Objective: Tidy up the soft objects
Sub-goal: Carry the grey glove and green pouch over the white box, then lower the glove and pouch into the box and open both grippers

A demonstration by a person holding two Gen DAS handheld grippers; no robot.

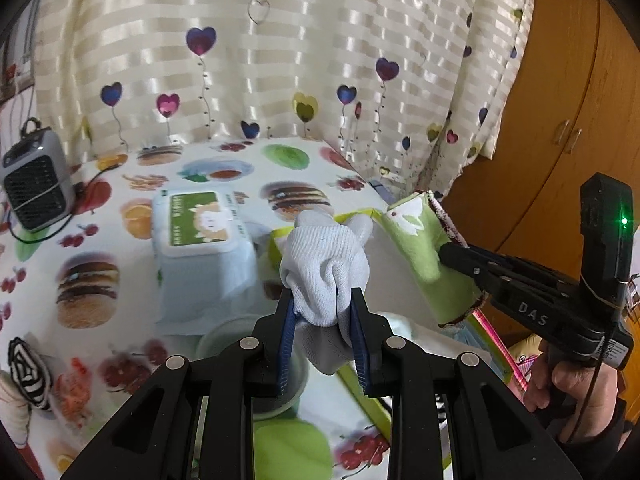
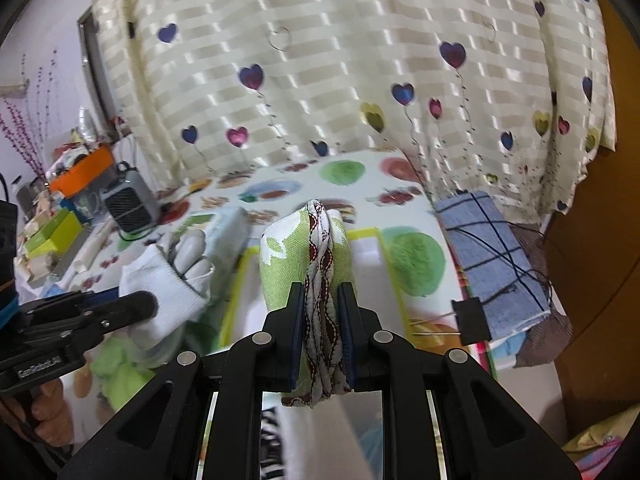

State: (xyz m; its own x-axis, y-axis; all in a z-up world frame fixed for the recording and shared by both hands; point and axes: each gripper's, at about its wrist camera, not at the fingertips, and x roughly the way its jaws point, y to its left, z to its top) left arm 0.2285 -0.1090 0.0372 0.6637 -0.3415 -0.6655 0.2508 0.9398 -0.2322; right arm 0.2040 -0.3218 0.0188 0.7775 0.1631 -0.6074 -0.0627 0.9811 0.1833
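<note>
Two grippers, each clenched on something soft and lifted above the table. The left gripper (image 1: 323,312) pinches a white glove (image 1: 326,264) at its bunched middle, the fingers of the glove drooping away past the blue pads; the right gripper (image 2: 323,320) squeezes a folded green cloth (image 2: 298,256) along its red-and-white trimmed edge. Both hang over a shallow yellow-rimmed tray (image 2: 362,233) near the table's far right edge, by the curtain.

Both pieces look light and limp: they will sag, fold and slide within the pads, so a grip on a gathered, thick fold seems safer than on a single layer. Neither looks fragile.

The tray's floor is mostly hidden behind the cloth and glove, so what lies in it cannot be told. A wipes pack (image 1: 200,220) sits left of it, slightly blurred. The blue checked cloth (image 2: 490,264) at the right edge is partly cut off.
</note>
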